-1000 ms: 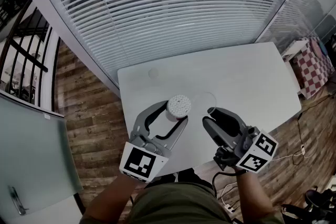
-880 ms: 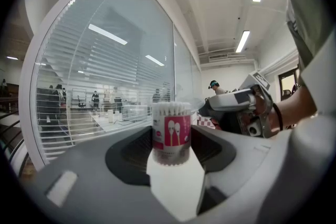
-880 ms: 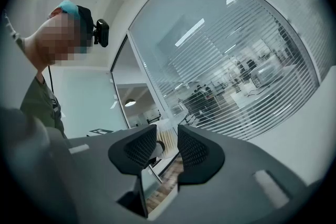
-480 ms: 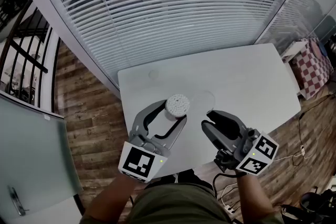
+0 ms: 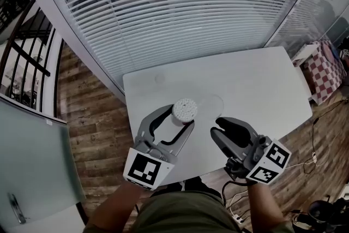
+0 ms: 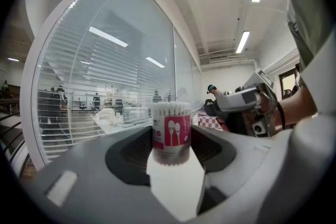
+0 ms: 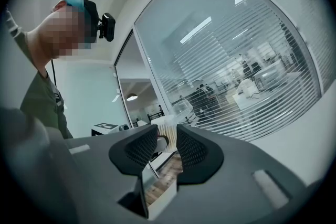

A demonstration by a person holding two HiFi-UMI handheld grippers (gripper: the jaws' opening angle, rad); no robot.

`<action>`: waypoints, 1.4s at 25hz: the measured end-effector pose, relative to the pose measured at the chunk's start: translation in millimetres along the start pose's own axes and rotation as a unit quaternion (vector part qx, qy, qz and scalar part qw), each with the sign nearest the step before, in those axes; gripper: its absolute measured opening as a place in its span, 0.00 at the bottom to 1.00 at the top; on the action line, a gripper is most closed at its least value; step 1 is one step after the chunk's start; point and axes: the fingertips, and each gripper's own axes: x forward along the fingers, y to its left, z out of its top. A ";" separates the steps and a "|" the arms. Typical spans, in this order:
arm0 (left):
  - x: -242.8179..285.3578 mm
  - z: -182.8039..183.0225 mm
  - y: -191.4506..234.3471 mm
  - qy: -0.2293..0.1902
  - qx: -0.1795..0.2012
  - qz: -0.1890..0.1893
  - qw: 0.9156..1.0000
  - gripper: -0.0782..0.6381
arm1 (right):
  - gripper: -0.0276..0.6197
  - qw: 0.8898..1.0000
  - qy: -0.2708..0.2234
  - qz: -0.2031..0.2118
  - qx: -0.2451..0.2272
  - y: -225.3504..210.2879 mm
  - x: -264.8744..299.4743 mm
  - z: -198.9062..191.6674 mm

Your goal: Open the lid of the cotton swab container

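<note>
Overhead, the head view looked down on a white table (image 5: 245,79) that stood against a curved glass wall with blinds (image 5: 163,8), with wood floor (image 5: 98,133) to the left. The container (image 5: 185,110) of cotton swabs stood upright near the table's near edge, left of centre. The left gripper (image 5: 181,116) was clenched on it, one jaw pressing each side of its body. In the left gripper view the white swab tips showed at the top, above a pink label. A faint clear ring (image 5: 211,101) lay flat on the table just right of the container; it could not be told whether this was the lid. The right gripper (image 5: 217,124) hung to the right of the container, apart from it, over the near edge. Its jaws were closing with a narrow gap left between them, and they grasped nothing. The person's forearms showed at the bottom of the view.
</note>
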 end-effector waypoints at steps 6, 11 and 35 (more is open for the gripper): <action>0.0 -1.2 -0.4 0.001 -0.002 0.001 1.000 0.44 | 0.21 1.000 0.002 -0.002 0.003 -2.8 -1.3 -3.5; 0.4 -2.5 -1.2 0.002 -0.005 -0.001 1.000 0.44 | 0.18 1.000 0.004 -0.004 0.002 -3.5 -0.3 -4.5; 3.2 -2.3 -0.7 0.002 -0.003 -0.003 1.000 0.44 | 0.15 1.000 0.016 -0.008 0.006 -10.7 1.2 -11.5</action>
